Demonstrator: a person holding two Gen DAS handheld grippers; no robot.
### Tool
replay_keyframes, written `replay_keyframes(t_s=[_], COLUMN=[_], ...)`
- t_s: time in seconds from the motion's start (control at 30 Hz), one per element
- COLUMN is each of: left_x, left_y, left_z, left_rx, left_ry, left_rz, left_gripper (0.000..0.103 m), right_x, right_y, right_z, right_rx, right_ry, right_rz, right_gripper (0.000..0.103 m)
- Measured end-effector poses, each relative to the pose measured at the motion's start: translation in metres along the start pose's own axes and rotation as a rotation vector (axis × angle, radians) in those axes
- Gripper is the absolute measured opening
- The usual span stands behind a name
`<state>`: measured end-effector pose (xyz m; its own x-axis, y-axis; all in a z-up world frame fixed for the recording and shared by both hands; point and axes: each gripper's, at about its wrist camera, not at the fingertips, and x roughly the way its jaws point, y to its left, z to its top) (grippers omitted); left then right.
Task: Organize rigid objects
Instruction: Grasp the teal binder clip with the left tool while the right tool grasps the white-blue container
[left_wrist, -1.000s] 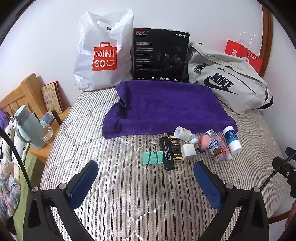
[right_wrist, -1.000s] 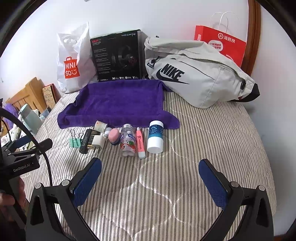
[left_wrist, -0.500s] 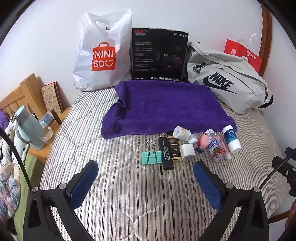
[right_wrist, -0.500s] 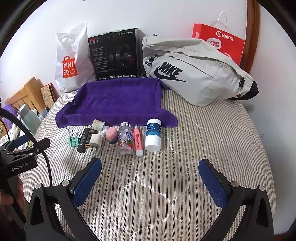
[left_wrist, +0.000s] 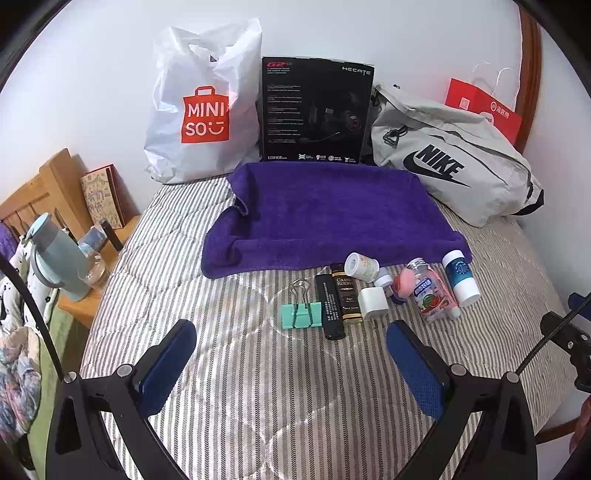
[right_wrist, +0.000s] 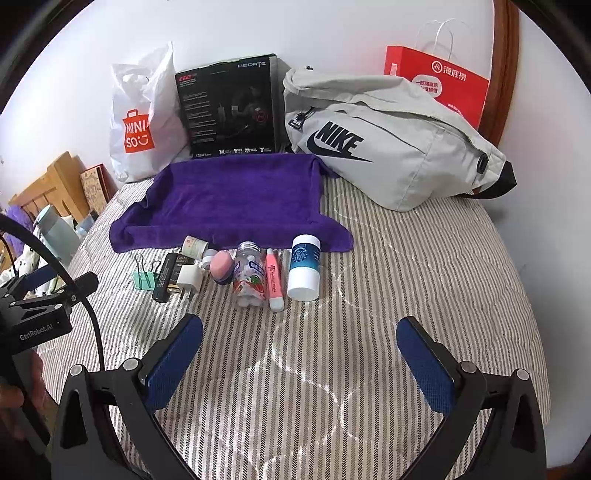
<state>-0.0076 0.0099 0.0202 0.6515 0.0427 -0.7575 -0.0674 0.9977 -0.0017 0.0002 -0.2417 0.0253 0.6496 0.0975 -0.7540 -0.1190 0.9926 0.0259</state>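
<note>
A row of small objects lies on the striped bed in front of a purple towel (left_wrist: 325, 210) (right_wrist: 236, 195): a green binder clip (left_wrist: 300, 314) (right_wrist: 143, 277), a black lighter (left_wrist: 331, 308) (right_wrist: 165, 277), a white charger plug (left_wrist: 373, 303) (right_wrist: 189, 277), a small white jar (left_wrist: 362, 266) (right_wrist: 194, 245), a pink sponge (right_wrist: 220, 266), a clear candy bottle (left_wrist: 428, 295) (right_wrist: 250, 277), a pink tube (right_wrist: 274, 278) and a blue-white bottle (left_wrist: 460, 277) (right_wrist: 303, 267). My left gripper (left_wrist: 291, 365) is open and empty, short of the clip. My right gripper (right_wrist: 299, 362) is open and empty, short of the bottles.
A Miniso bag (left_wrist: 207, 107), a black box (left_wrist: 316, 110), a grey Nike bag (left_wrist: 450, 162) (right_wrist: 388, 136) and a red paper bag (right_wrist: 439, 81) stand along the wall. A wooden nightstand with a blue flask (left_wrist: 55, 258) is at the left.
Both grippers have moved slightly forward toward the row of objects. Both stay open and empty; nothing on the bed has moved.
</note>
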Motion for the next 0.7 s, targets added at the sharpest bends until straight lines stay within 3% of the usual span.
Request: replay_keyframes(t_s=[0.3, 0.7], left_x=[0.016, 0.09], left_y=[0.004, 0.009], left_z=[-0.001, -0.004], left_rx=[0.009, -0.032], left_ry=[0.011, 0.1], left_rz=[0.006, -0.003], left_gripper=[0.103, 0.103], right_x=[0.004, 0.026], right_y=[-0.004, -0.018], right_z=[0.0, -0.002], right_rx=[0.011, 0.013], right_ry=[0.009, 0.031], right_rz=[0.007, 0.015], right_gripper=[0.103, 0.103])
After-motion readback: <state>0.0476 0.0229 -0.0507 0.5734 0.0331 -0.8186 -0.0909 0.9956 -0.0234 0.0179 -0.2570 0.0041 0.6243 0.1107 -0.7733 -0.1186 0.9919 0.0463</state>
